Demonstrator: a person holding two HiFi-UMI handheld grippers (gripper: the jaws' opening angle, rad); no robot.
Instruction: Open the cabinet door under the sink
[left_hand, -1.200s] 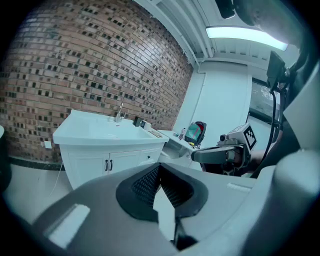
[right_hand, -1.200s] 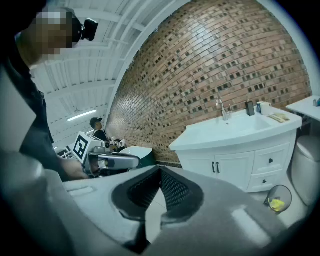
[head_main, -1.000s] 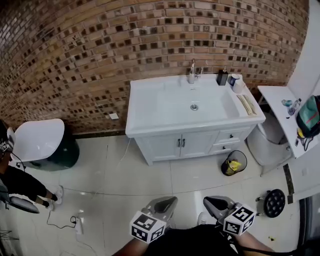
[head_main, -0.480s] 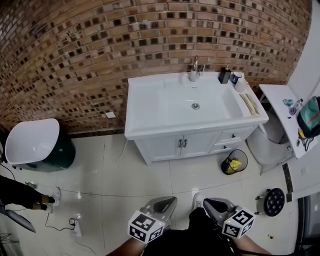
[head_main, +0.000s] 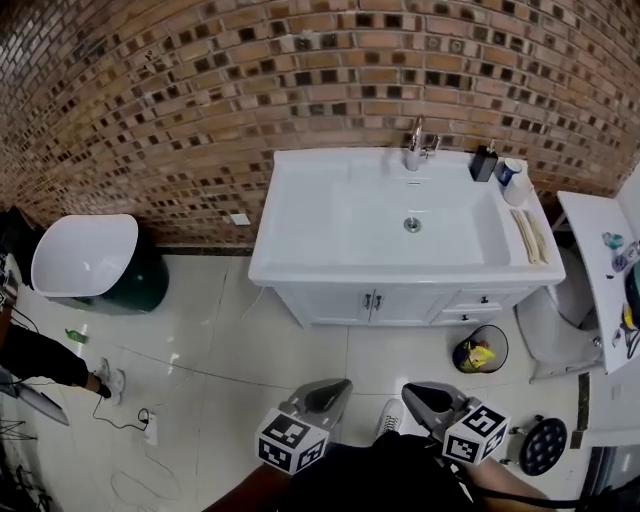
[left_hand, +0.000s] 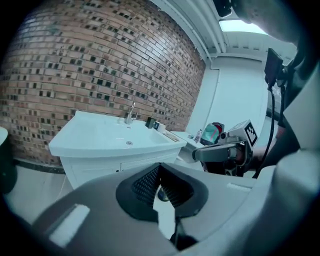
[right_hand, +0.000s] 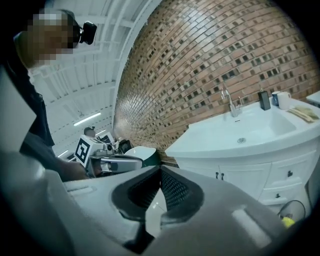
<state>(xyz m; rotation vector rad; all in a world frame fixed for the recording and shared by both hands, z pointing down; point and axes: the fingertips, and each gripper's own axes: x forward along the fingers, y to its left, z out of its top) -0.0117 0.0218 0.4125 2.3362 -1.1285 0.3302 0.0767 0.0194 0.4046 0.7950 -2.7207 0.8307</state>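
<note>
The white sink vanity (head_main: 300, 262) stands against the brick wall. Under its basin are two shut cabinet doors (head_main: 340, 304) with small dark handles (head_main: 372, 300) at their meeting edge; the doors also show in the right gripper view (right_hand: 240, 179). My left gripper (head_main: 341, 385) and right gripper (head_main: 409, 391) hover low over the floor tiles, well short of the cabinet. Both are shut with nothing between the jaws. In the left gripper view the left gripper (left_hand: 160, 166) points at the vanity (left_hand: 95, 167), and the right gripper (right_hand: 160, 170) does the same.
A wire waste basket (head_main: 481, 353) sits on the floor right of the vanity, next to two drawers (head_main: 482, 299). A white-lidded green tub (head_main: 92, 268) stands at left. A person's legs (head_main: 50, 360) and a cable with plug strip (head_main: 150, 428) lie left. A white shelf (head_main: 600, 250) is at right.
My view has shifted closer, so the vanity now sits further right and lower in the frame. Both grippers keep the same pose, still shut.
</note>
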